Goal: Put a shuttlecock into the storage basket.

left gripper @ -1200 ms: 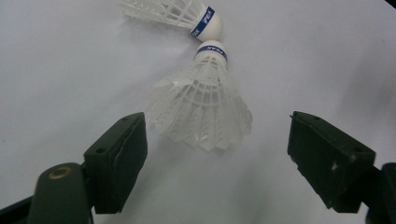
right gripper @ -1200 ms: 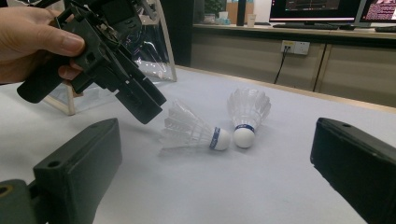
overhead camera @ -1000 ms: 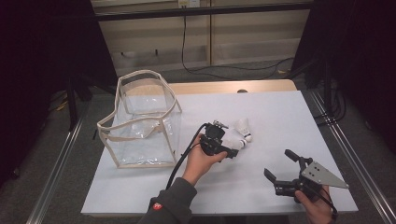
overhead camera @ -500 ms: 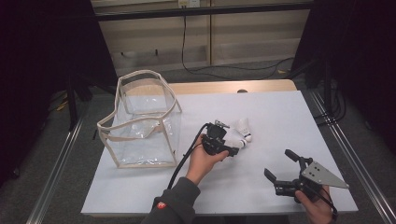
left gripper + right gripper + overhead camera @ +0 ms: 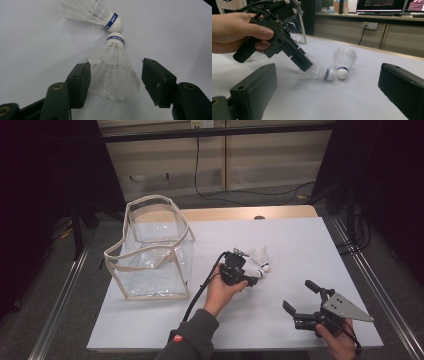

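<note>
- Shuttlecocks are seen near the middle of the white table (image 5: pixel 150 330), two of them, lying cork to cork with the corks touching or nearly so.
- The nearer shuttlecock (image 5: pixel 113 70) is lying on its side, its skirt pointed toward the left gripper (image 5: pixel 113 82) and its blue-banded cork pointed away.
- The farther shuttlecock (image 5: pixel 92 11) is lying at an angle to the first, its skirt spread away from it.
- The left gripper is held tilted down over the nearer shuttlecock, with the skirt placed between its two black jaws.
- Its jaws have just been closing and are seen about half open: one jaw is touching or just beside the skirt's edge, while a clear gap is left at the other, so no grip is shown.
- The right gripper (image 5: pixel 302 300) is held low over the table's near right part, well apart from the shuttlecocks, with its jaws spread wide and nothing held between them.
- A clear bag with cream trim (image 5: pixel 150 250) is seen standing upright at the table's left, apart from the shuttlecocks.
</note>
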`<state>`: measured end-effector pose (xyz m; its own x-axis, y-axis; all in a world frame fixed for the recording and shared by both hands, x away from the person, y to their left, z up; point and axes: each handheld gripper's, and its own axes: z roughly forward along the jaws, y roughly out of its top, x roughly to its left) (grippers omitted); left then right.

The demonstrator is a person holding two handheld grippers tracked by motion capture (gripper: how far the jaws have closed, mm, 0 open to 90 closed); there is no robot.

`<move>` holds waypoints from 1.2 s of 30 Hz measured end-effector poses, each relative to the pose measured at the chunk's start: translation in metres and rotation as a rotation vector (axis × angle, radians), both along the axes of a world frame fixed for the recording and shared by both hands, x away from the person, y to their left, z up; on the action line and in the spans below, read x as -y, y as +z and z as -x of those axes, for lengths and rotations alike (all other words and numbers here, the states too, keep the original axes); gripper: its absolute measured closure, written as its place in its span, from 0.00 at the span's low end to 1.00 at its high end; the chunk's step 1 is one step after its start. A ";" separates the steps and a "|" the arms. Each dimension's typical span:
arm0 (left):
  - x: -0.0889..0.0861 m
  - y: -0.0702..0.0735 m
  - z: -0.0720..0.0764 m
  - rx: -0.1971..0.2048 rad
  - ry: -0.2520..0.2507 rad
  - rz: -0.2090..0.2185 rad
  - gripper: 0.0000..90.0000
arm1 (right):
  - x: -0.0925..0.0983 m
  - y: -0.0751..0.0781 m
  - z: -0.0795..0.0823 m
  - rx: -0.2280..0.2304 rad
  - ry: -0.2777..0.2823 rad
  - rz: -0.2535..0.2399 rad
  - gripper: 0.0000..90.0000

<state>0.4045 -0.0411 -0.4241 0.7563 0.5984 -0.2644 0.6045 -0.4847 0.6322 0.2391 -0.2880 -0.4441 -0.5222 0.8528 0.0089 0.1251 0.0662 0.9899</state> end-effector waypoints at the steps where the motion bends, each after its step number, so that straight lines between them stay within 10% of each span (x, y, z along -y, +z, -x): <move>1: 0.001 0.000 0.000 -0.002 -0.005 -0.002 0.46 | 0.000 0.000 0.000 0.000 -0.001 -0.001 0.02; 23: 0.014 -0.015 -0.007 -0.006 0.016 -0.002 0.61 | 0.001 0.000 0.001 -0.003 -0.002 -0.006 0.02; 36: 0.011 -0.013 -0.008 0.007 0.002 -0.022 0.92 | 0.001 0.000 0.001 0.000 -0.002 -0.005 0.02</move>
